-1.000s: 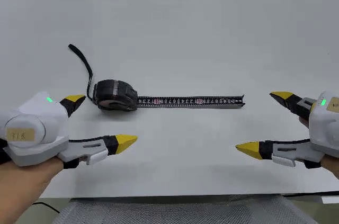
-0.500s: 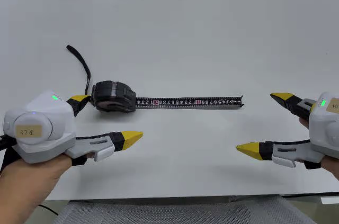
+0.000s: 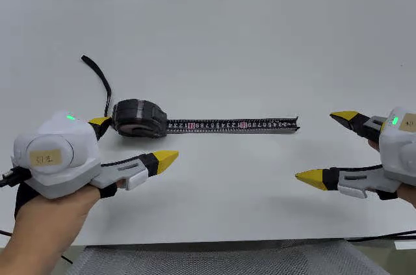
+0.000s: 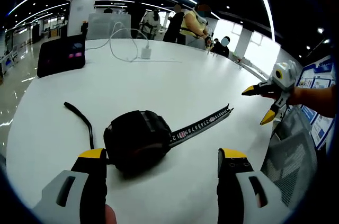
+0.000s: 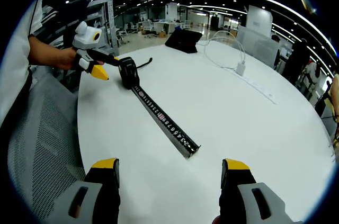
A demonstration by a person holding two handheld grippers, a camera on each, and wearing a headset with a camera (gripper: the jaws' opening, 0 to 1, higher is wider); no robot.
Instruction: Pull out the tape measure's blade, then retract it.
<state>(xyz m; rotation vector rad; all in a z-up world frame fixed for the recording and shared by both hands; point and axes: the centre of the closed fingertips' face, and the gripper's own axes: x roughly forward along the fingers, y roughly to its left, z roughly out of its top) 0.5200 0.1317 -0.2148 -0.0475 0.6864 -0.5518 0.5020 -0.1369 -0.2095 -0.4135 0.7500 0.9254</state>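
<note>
**Jaws open on both sides, blade lying out on the tabletop**

Jaws stand wide apart on the left gripper [image 3: 133, 138] and on the right gripper [image 3: 324, 147], and neither has hold of anything. The tape measure [image 3: 138, 117] lies on the white tabletop [image 3: 214, 41]. Its black case is just ahead of the left gripper, whose far jaw tip sits close beside the case's rear end. The blade [image 3: 234, 123] runs out flat toward the person's right. Its end hook [image 3: 297, 123] lies near the right gripper but apart from it. A black strap [image 3: 97, 75] trails away behind the case.

From where I stand, the pull-out looks done and the retraction is what remains. The blade rests extended with nothing holding it, so a lock is probably engaged. If that lock is freed with nobody steadying the hook, the blade could whip back and jolt the case across the smooth surface. Jaws closing off-centre on the rounded case might squeeze it sideways or trap the strap. A pinch on the thin hook could slip off, or kink the blade.
</note>
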